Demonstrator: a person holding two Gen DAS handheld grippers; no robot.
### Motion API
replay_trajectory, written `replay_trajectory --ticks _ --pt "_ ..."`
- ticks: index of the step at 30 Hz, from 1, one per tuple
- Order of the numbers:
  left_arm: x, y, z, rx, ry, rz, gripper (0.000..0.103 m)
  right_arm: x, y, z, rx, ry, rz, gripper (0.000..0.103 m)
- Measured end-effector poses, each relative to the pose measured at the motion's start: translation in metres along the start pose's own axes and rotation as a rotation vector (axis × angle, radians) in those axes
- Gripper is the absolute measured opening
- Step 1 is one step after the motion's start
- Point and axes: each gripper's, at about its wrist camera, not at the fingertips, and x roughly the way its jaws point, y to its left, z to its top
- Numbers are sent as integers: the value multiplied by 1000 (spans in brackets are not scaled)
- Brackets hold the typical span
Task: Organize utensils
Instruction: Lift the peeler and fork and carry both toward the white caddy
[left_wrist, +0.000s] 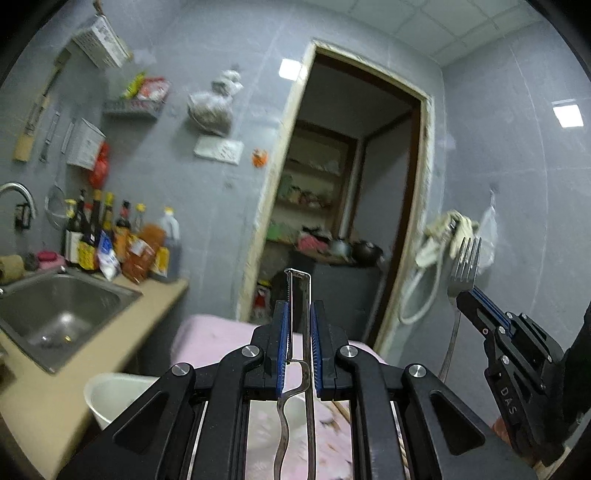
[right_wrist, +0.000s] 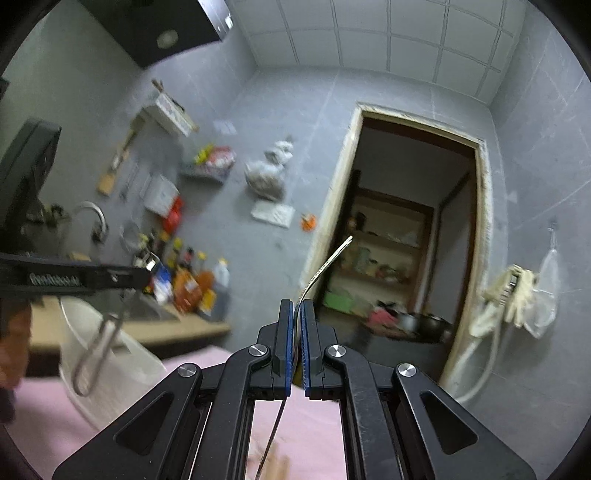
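Note:
In the left wrist view my left gripper (left_wrist: 297, 306) is shut on a thin metal peeler (left_wrist: 300, 286). Its serrated head pokes up past the blue pads (left_wrist: 282, 332), and its bent wire handle runs back between the fingers. At the right of that view my right gripper (left_wrist: 466, 295) is shut on a steel fork (left_wrist: 466, 258) with its tines up. The right wrist view shows the fork (right_wrist: 325, 266) edge-on, curving up out of the right gripper (right_wrist: 297, 306). At its left the left gripper (right_wrist: 142, 275) carries the peeler (right_wrist: 98, 347), whose looped handle hangs down. Both grippers point about level, high above the table.
A steel sink (left_wrist: 62, 306) sits in a tan counter at the left, with sauce bottles (left_wrist: 122, 243) behind it. Below lie a pink cloth (left_wrist: 214, 339) and a white bowl (left_wrist: 110, 395). An open doorway (left_wrist: 351, 184) is straight ahead. Rags (left_wrist: 447, 232) hang on the right wall.

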Motion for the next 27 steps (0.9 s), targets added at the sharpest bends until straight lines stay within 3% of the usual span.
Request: replay_trajectory --ticks 7,13,27 --pt "-8 56 23 -60 -103 80 9 34 31 21 120 -54 115 2" --pt "0 108 31 -180 -124 161 9 66 37 22 302 -59 233 2" --pt "11 115 -3 -184 -110 276 9 94 58 -6 356 -14 284 2"
